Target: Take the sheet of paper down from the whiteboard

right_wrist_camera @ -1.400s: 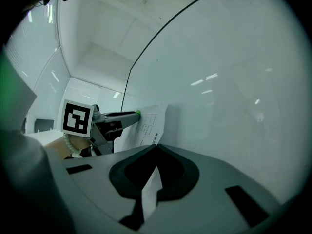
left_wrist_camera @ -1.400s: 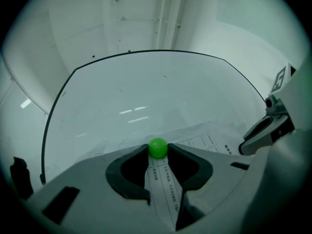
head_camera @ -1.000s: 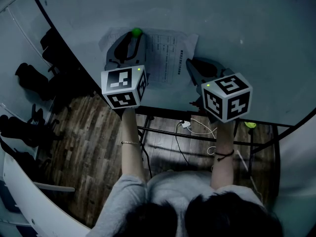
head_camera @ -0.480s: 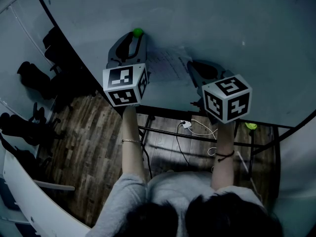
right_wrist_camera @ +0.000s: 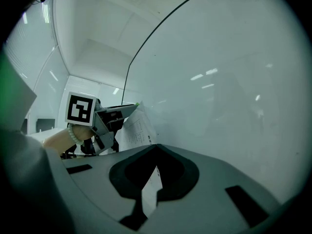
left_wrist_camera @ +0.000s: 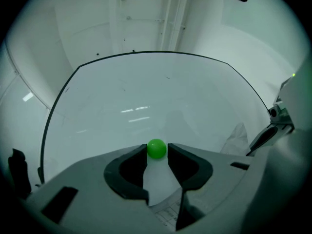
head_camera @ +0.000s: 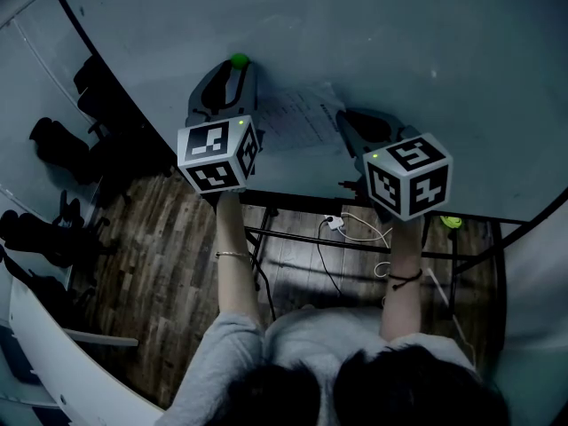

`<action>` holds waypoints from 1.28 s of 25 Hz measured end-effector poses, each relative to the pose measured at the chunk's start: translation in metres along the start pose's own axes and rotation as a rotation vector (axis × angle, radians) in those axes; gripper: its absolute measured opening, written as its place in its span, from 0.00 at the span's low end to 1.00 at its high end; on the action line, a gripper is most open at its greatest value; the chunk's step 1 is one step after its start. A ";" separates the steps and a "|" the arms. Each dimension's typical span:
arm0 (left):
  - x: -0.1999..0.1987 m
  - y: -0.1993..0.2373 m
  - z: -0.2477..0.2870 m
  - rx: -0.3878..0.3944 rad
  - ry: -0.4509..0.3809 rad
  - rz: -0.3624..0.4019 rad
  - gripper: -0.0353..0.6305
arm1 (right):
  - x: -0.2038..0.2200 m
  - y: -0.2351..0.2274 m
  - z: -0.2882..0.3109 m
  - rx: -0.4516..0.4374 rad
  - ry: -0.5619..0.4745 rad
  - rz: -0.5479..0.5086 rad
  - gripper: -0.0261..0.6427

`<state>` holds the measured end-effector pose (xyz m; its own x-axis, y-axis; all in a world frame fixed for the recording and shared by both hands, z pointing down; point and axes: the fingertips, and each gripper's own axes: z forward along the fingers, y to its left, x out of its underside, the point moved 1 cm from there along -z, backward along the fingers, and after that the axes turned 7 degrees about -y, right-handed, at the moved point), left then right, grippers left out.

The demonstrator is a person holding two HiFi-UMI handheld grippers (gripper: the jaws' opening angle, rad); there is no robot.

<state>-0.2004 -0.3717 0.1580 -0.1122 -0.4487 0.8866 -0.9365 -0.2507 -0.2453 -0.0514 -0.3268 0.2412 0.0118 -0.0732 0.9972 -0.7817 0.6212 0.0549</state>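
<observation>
The printed sheet of paper (head_camera: 297,118) stands off the whiteboard (head_camera: 399,43) and bows between my two grippers. My left gripper (head_camera: 232,67) is at the sheet's upper left corner, its jaw tips closed on a small green ball magnet (head_camera: 238,60). In the left gripper view the magnet (left_wrist_camera: 156,148) sits pinched between the tips, with the paper (left_wrist_camera: 157,179) below it. My right gripper (head_camera: 343,115) is shut on the sheet's right edge. In the right gripper view the paper (right_wrist_camera: 138,126) runs from the closed jaws (right_wrist_camera: 155,148) toward the left gripper (right_wrist_camera: 127,107).
The whiteboard's dark frame edge (head_camera: 133,105) curves down the left. Below the board are a metal stand (head_camera: 293,238), white cables (head_camera: 355,229) and a wooden floor (head_camera: 160,256). Dark chairs (head_camera: 53,140) stand at the left. A small green object (head_camera: 451,223) lies at the lower right.
A second ago the sheet lay flat on the board under the magnet; now it has come away and bows outward. Both grippers have hardly moved.
</observation>
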 end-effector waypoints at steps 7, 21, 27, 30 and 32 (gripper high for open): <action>0.004 -0.002 -0.008 -0.007 0.007 -0.014 0.25 | 0.003 0.002 -0.001 -0.016 0.007 0.002 0.04; 0.020 -0.005 -0.062 -0.109 0.107 0.014 0.25 | 0.022 0.010 -0.009 -0.103 0.011 0.016 0.04; 0.028 -0.007 -0.090 -0.166 0.156 0.013 0.23 | 0.034 0.023 -0.007 -0.166 0.022 0.030 0.04; 0.035 -0.005 -0.109 -0.201 0.182 0.012 0.20 | 0.041 0.033 -0.006 -0.200 0.026 0.036 0.04; 0.038 -0.005 -0.119 -0.221 0.198 0.012 0.19 | 0.045 0.038 -0.006 -0.221 0.027 0.040 0.04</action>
<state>-0.2400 -0.2854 0.2396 -0.1664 -0.2692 0.9486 -0.9819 -0.0432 -0.1845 -0.0767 -0.3023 0.2882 0.0027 -0.0262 0.9997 -0.6261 0.7794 0.0221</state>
